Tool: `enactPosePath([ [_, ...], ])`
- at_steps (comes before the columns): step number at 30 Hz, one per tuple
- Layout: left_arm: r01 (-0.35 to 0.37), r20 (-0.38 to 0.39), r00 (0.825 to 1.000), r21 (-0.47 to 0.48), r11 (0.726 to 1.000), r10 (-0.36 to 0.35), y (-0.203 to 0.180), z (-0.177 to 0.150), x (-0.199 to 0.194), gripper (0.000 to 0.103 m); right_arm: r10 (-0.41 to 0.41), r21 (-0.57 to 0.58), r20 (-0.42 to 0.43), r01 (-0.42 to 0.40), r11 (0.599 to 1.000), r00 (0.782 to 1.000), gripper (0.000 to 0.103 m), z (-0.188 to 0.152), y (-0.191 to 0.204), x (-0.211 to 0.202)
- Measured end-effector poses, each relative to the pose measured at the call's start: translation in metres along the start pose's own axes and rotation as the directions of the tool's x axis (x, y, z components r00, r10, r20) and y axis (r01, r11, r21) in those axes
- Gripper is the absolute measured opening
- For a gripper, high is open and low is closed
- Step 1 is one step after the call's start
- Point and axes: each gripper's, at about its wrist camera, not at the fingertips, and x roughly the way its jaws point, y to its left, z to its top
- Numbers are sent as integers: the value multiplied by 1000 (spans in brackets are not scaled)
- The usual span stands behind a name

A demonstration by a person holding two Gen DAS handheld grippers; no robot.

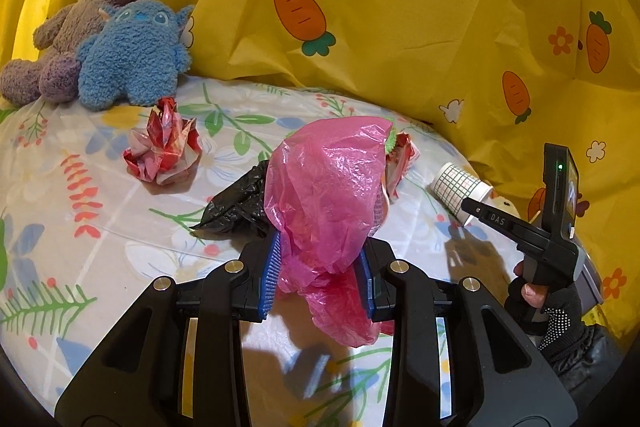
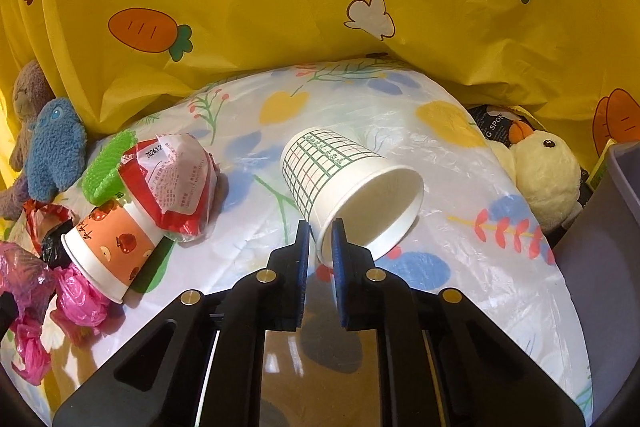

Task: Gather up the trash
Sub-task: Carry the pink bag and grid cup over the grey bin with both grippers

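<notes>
On a table (image 1: 120,227) under a floral cover, a crumpled red wrapper (image 1: 164,147) lies left of the pink plastic bag (image 1: 324,195), which the left hand-held gripper (image 1: 320,279) pinches between its blue pads. Right of the pink bag lies a grid-printed paper cup (image 2: 344,183) on its side; the right hand-held gripper (image 2: 320,251) has its fingers nearly together over the cup's rim, apparently pinching it, though contact is hard to confirm. An orange apple-print cup (image 2: 112,247) lies beside the bag.
</notes>
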Motion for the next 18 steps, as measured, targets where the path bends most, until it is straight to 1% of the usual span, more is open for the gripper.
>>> enactPosePath([
  [5,18,4,1000,-13,1000,-17,1,0,-7,32,13,-15,4,-13,1000,1000,4,0,4,2],
  [8,19,15,1000,-13,1000,-19,1,-1,-13,32,22,-26,23,-22,999,999,4,-2,6,-4],
  [11,20,24,1000,-16,1000,-19,1,-1,-18,32,28,-51,52,-26,998,998,4,-6,10,-18],
  [18,13,48,999,-17,1000,-13,2,-5,-36,32,95,-110,117,-82,991,989,4,-27,23,-71],
])
